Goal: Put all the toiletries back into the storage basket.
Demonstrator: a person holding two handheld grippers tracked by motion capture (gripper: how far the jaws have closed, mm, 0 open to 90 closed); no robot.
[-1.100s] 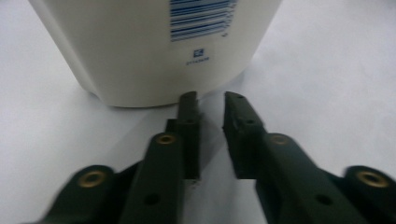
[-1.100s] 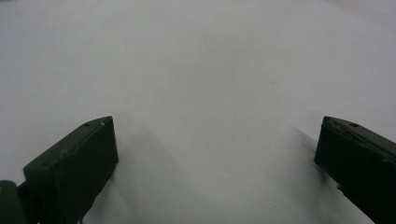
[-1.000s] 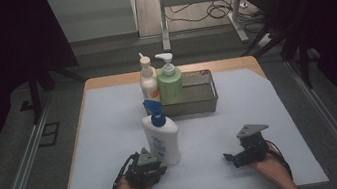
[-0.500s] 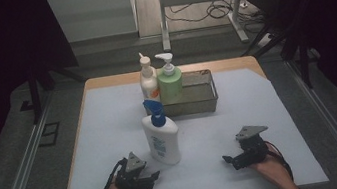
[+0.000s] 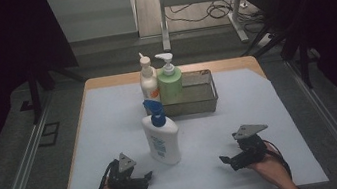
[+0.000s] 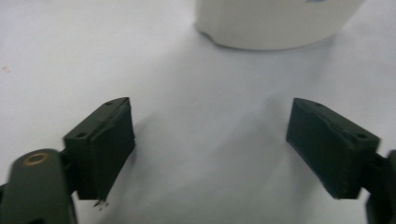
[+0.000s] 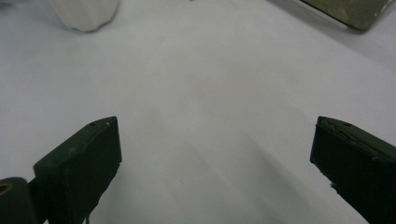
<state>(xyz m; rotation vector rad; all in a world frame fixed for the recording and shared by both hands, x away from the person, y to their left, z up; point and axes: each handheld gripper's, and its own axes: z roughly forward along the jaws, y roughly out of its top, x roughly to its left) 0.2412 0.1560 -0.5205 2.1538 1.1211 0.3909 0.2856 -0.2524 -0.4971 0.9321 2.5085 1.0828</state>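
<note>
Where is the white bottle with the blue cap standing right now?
In the high view the white bottle stands upright left of the table's middle, just ahead of the open left gripper and nearer than the wire tray.

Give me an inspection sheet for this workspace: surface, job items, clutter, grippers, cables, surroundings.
Surface: table covered by a pale sheet, wooden edge showing at the far side.
Job's things: white bottle with a blue cap stands upright near the left gripper, touching nothing.
Clutter: green pump bottle and white pump bottle stand at the left end of a metal mesh tray.
Grippers: left gripper open, its jaws have just been opening, nothing between them; right gripper open, nothing between its jaws.
Cables: one trails from each gripper; more on the floor behind the table.
Surroundings: dark, with metal frame legs beyond the table.
</note>
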